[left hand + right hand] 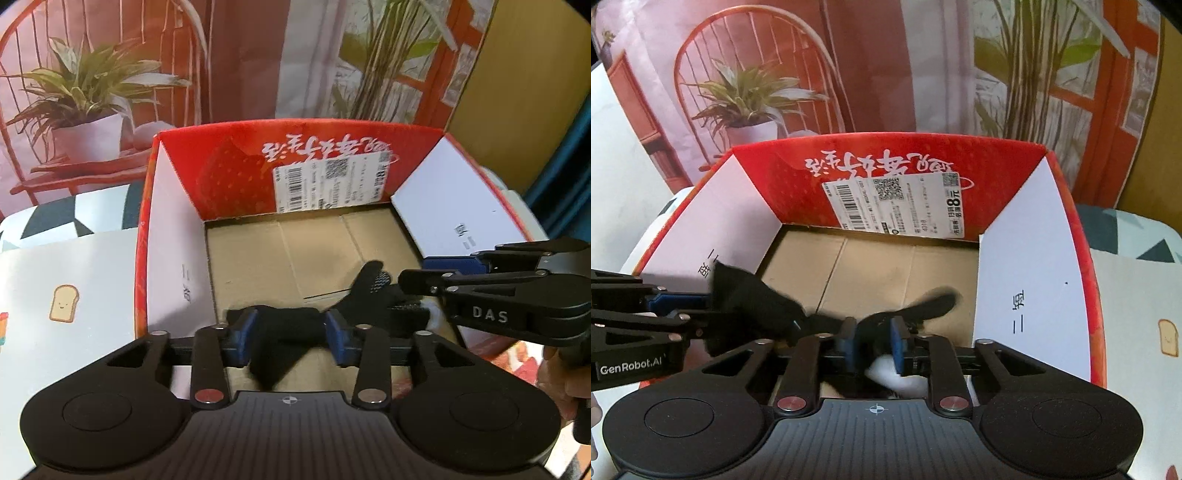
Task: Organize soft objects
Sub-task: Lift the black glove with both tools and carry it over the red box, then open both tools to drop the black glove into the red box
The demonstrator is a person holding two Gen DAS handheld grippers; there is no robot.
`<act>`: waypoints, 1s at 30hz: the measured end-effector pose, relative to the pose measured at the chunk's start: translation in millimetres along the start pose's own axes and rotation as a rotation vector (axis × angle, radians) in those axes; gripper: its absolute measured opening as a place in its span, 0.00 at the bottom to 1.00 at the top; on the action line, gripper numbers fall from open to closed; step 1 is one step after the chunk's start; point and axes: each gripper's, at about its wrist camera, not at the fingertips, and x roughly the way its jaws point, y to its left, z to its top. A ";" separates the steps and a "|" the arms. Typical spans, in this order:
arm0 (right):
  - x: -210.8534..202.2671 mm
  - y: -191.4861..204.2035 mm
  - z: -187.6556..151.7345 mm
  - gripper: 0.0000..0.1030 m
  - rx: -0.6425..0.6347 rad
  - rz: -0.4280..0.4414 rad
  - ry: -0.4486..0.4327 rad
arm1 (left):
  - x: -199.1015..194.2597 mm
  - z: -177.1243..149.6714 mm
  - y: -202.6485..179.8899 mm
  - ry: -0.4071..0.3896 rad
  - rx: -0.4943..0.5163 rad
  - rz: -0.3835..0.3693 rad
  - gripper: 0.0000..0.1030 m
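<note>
Black glove (288,328) hangs stretched between both claws over the near edge of the red box (236,173), above its cardboard floor. The left claw (290,334) pinches the cuff end, and the right claw (873,341) grips the finger end (something white shows just under it, unclear what). Judging by this, both should lower together and keep the cloth taut, so it lies flat before either lets go.

The left gripper (290,334) pinches a black glove (286,343) between its blue fingers (242,338) above the red cardboard box (295,155). The right gripper (424,284) reaches in from the right.
</note>
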 end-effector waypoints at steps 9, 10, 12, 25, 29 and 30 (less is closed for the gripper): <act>-57.2 -4.3 -20.0 0.49 0.015 0.026 -0.198 | -73.4 -23.9 -4.4 -0.190 0.045 -0.004 0.52; -66.9 -4.1 -24.8 0.52 0.014 0.038 -0.231 | -83.0 -29.3 -4.1 -0.215 0.045 -0.001 0.52; -87.8 -3.2 -37.3 0.68 0.007 0.053 -0.297 | -104.0 -44.6 -2.7 -0.266 0.044 0.004 0.52; -163.8 -7.4 -141.9 1.00 0.056 0.063 -0.458 | -132.0 -168.4 23.6 -0.238 -0.117 -0.036 0.52; -168.5 -7.1 -175.5 1.00 0.081 0.045 -0.435 | -120.1 -191.9 27.8 -0.175 -0.163 -0.052 0.52; -168.4 -7.1 -182.9 1.00 0.085 0.043 -0.421 | -116.8 -196.7 27.5 -0.161 -0.171 -0.054 0.52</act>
